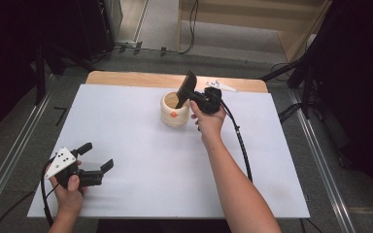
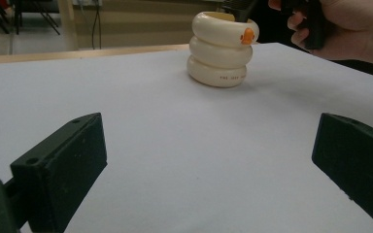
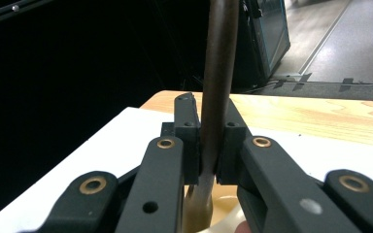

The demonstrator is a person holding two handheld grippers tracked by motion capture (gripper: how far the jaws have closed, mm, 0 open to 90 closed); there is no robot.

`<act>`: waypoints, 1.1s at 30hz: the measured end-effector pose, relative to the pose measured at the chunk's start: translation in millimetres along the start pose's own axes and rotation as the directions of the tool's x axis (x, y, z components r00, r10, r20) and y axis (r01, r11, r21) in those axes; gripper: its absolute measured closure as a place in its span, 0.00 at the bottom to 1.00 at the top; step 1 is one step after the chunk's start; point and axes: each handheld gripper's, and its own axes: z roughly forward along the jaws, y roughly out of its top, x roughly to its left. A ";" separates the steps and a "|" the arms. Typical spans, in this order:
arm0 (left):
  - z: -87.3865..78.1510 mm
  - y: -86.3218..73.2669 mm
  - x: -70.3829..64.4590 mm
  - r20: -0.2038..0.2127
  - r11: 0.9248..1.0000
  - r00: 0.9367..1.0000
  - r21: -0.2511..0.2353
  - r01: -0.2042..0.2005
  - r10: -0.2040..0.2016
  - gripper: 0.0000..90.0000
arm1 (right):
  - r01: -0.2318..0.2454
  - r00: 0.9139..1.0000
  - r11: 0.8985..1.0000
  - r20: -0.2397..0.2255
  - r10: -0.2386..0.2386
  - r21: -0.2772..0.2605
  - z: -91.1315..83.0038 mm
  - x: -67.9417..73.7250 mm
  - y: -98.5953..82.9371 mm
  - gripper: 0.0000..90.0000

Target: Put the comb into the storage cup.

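Nearest the person, the left gripper [image 1: 93,162] rests at the near left corner of the white table [image 1: 141,160], jaws spread wide with nothing between them; a grey three-cornered plate dotted with black marks rides on top of it. In the left gripper view the two black jaws stand far apart over bare white surface, and beyond them the cream ringed cup [image 2: 222,48] stands upright, three stacked bulges with a small orange mark near the rim and a line of tiny dark print on the lowest ring (too small to read).

Farther off, near the table's far middle, the right gripper [image 1: 194,95] hovers just above that cup [image 1: 175,109], jaws clenched on a dark flat comb [image 1: 186,87] whose lower end dips into the cup's mouth. The right gripper view shows the comb's brown spine [image 3: 218,73] pinched edge-on between the jaws, with the cup's cream rim below.

Behind the table lie a wooden strip [image 1: 126,77], cables and dark stands on the floor.
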 end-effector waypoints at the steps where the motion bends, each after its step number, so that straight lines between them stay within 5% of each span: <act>1: 0.0 0.0 0.1 0.000 1.000 1.000 0.001 -0.001 0.001 0.00 | 0.005 1.000 1.000 0.011 -0.005 0.000 0.0 -1.4 -0.2 0.90; 7: 0.1 0.0 0.1 -0.001 1.000 1.000 0.001 -0.001 0.001 0.00 | 0.065 0.991 0.997 0.118 -0.070 0.042 -1.0 -7.7 -4.4 0.70; 15: 0.3 -0.1 0.2 -0.001 1.000 1.000 0.001 -0.002 0.002 0.00 | 0.080 0.990 0.995 0.113 -0.085 0.052 -9.8 -12.1 -6.1 0.41; 20: 0.4 -0.1 -0.4 -0.001 1.000 1.000 0.002 0.000 0.000 0.00 | 0.085 0.987 0.994 0.130 -0.093 0.067 -19.2 -11.8 -4.2 0.12; 26: 0.7 -0.1 -1.6 -0.007 1.000 1.000 0.006 -0.007 0.007 0.00 | 0.135 0.982 0.988 0.123 -0.144 0.078 -33.5 -10.1 -6.1 0.00; 33: 0.9 0.0 -1.8 -0.007 1.000 1.000 0.008 -0.009 0.009 0.00 | 0.186 0.973 0.979 0.120 -0.195 0.078 -46.8 -4.7 -9.3 0.00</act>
